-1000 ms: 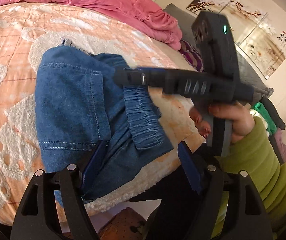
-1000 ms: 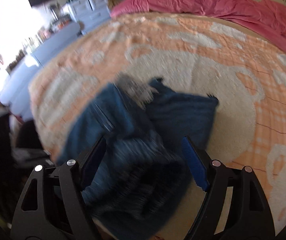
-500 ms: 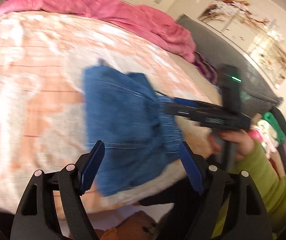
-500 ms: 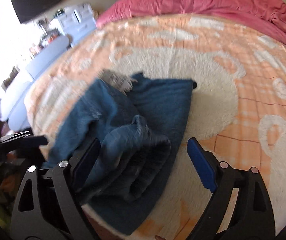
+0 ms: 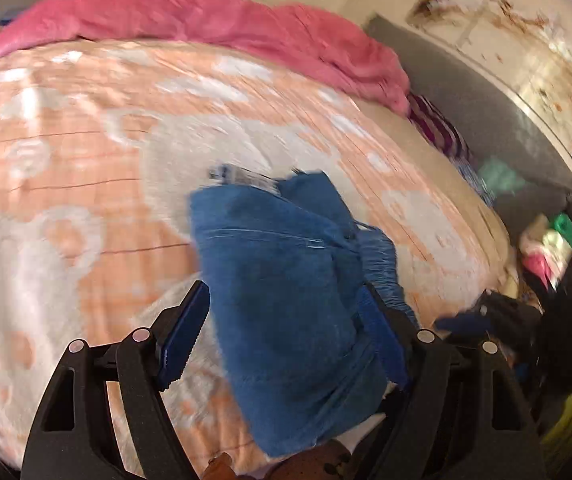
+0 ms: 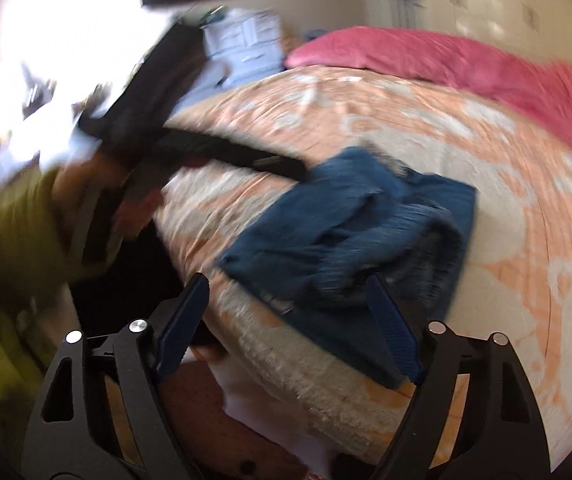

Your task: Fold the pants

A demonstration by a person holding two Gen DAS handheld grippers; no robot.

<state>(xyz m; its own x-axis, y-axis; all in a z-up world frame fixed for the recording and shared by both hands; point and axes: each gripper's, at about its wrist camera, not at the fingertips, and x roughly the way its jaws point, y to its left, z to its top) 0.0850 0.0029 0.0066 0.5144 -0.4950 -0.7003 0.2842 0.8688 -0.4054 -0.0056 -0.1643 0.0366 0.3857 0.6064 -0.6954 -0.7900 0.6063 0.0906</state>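
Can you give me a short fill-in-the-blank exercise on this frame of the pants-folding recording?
1. The folded jeans lie on an orange and white ____.
2. Both the left gripper and the right gripper have their jaws ____, gripping nothing.
3. Bunched along the far side of the bed is a ____ quilt.
4. The person's sleeve in the right wrist view is ____ in colour.

Missing words: bedspread; open; pink; olive green

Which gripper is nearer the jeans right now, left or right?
Hard to call; probably the left. The left gripper is open and frames the folded jeans at the bed edge. The right gripper is open at their near corner.
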